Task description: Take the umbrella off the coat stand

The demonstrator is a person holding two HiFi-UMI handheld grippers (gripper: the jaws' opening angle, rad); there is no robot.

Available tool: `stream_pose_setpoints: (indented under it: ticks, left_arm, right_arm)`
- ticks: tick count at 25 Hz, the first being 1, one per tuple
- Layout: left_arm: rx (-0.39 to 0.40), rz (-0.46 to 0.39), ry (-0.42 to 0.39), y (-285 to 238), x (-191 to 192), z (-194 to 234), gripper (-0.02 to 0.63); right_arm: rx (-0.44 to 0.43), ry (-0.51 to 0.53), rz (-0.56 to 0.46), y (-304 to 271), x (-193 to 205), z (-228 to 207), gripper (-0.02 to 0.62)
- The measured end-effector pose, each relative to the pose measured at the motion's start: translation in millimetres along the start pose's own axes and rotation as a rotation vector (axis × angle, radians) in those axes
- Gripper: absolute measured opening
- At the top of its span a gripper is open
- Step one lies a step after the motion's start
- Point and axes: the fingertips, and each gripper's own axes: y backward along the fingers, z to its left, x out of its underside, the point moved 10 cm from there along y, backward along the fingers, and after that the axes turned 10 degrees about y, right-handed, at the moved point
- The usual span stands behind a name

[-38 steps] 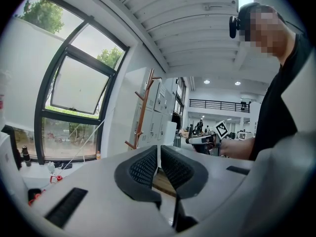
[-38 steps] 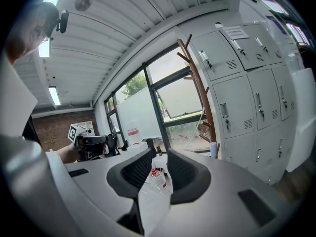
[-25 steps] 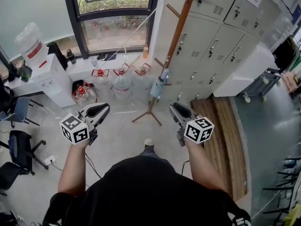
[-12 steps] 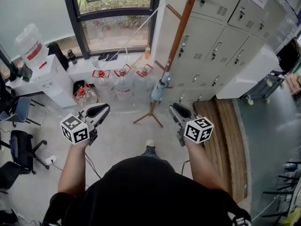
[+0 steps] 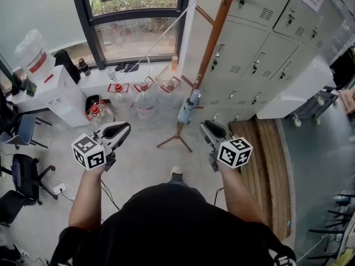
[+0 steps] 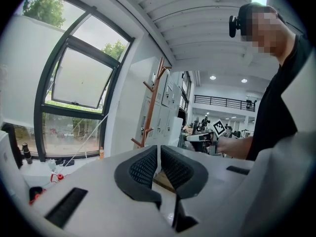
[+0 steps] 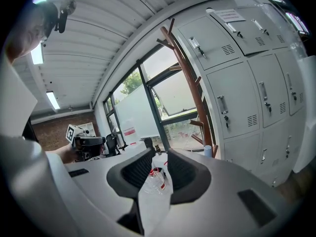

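Observation:
The brown wooden coat stand (image 5: 208, 54) rises at mid-floor in front of the lockers, its feet spread on the floor. A folded light-blue umbrella (image 5: 186, 110) hangs from a low peg on it. My left gripper (image 5: 118, 129) is held out well to the left of the stand, its jaws nearly touching with nothing between them. My right gripper (image 5: 208, 127) sits just right of the stand's feet, short of the umbrella, jaws slightly apart and empty. The stand (image 6: 150, 107) also shows in the left gripper view. In the right gripper view the stand (image 7: 190, 78) shows with a pale blue umbrella tip (image 7: 208, 150).
Several large water jugs (image 5: 144, 100) with red handles stand under the window (image 5: 133, 35). Grey lockers (image 5: 260, 43) line the right wall above a wooden platform (image 5: 260, 159). A white water dispenser (image 5: 55, 90) and office chairs (image 5: 19, 173) stand at the left.
The stand and umbrella have slid slightly lower in the head view as the person edges closer. Both grippers keep the same pose.

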Motion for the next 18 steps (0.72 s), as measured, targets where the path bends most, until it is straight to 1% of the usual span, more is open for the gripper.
stream_pose_setpoints:
  ticks: [18]
  left_arm:
    - [0.001, 0.021, 0.006, -82, -32, 44, 0.030]
  right_arm:
    - [-0.016, -0.007, 0.002, -56, -23, -86, 0.112]
